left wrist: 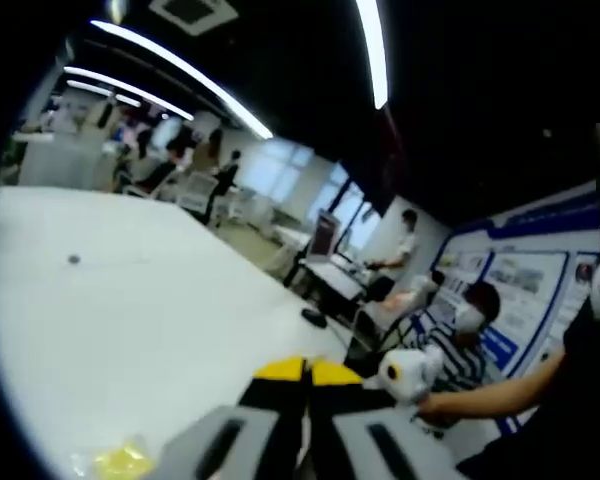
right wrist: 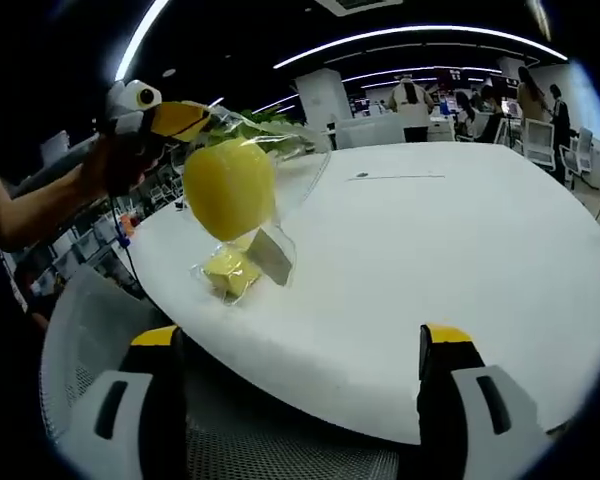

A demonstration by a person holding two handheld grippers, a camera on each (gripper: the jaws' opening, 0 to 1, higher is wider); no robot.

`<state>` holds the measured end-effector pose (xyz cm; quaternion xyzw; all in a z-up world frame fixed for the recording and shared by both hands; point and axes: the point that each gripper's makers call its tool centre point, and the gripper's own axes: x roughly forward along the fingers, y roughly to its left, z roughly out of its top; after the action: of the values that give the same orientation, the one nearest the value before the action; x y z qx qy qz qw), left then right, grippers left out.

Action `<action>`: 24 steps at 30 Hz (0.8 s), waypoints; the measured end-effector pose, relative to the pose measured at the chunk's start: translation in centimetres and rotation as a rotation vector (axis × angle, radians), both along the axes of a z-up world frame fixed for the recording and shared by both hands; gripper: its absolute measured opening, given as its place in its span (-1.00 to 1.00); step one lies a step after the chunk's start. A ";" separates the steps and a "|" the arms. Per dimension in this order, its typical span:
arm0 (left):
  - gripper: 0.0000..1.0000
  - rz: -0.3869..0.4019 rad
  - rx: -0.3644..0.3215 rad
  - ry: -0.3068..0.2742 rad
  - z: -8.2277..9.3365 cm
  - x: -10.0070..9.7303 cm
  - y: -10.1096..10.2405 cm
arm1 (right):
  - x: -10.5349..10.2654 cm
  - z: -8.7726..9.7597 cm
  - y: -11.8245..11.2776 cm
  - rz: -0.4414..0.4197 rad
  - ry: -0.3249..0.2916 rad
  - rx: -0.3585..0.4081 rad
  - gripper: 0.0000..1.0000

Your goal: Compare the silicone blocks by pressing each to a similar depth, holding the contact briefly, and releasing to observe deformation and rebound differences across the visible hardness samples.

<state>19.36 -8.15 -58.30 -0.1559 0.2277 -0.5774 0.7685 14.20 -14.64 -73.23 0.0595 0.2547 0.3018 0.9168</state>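
Bag [right wrist: 242, 190] of yellow pieces hangs lengthwise from left tool [right wrist: 180, 120]

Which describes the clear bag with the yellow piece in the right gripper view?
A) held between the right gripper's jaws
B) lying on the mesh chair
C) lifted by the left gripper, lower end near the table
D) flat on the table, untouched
C: the left gripper pinches the top of the clear bag, which hangs down with its lower end at the white table; the right gripper stands open and apart from it.
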 end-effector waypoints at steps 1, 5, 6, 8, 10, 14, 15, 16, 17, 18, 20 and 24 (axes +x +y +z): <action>-1.00 -0.002 -0.012 -0.002 0.4 -0.2 0.1 | 0.1 0.8 0.4 0.017 -0.016 0.015 0.81; -1.00 -0.011 -0.042 -0.007 1.7 -0.8 0.3 | 0.9 3.5 1.4 0.054 -0.082 0.063 0.80; -1.00 -0.016 -0.052 -0.012 2.2 -1.0 0.3 | 1.2 4.2 1.6 0.065 -0.098 0.071 0.80; -1.00 -0.034 -0.069 -0.028 3.1 -1.6 0.2 | 1.4 5.4 2.1 0.081 -0.122 0.103 0.81; -1.00 -0.046 -0.082 -0.041 3.7 -2.1 0.2 | 1.4 6.4 2.6 0.110 -0.149 0.118 0.81; -1.00 -0.089 -0.111 -0.047 5.0 -3.4 -0.1 | 1.5 9.1 3.7 0.141 -0.202 0.199 0.77; -1.00 -0.096 -0.115 -0.049 5.3 -3.6 -0.1 | 1.5 9.9 4.0 0.149 -0.213 0.222 0.76; -1.00 -0.110 -0.120 -0.055 5.6 -4.1 -0.3 | 1.3 10.9 4.6 0.172 -0.229 0.249 0.74; -1.00 -0.115 -0.123 -0.060 5.8 -4.3 -0.4 | 1.0 11.5 5.1 0.199 -0.233 0.263 0.70; -1.00 -0.127 -0.130 -0.070 6.2 -4.7 -0.5 | 0.7 12.4 5.8 0.226 -0.244 0.278 0.63; -1.00 -0.150 -0.149 -0.077 6.8 -5.3 -0.7 | 0.2 13.6 6.7 0.268 -0.278 0.283 0.52; -1.00 -0.176 -0.189 -0.074 7.9 -6.0 -0.7 | -0.5 15.9 7.6 0.309 -0.308 0.346 0.25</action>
<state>13.33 -8.86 -50.43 -0.1860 0.1565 -0.6666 0.7046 13.72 -7.02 -57.35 0.1292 0.0631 0.4825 0.8640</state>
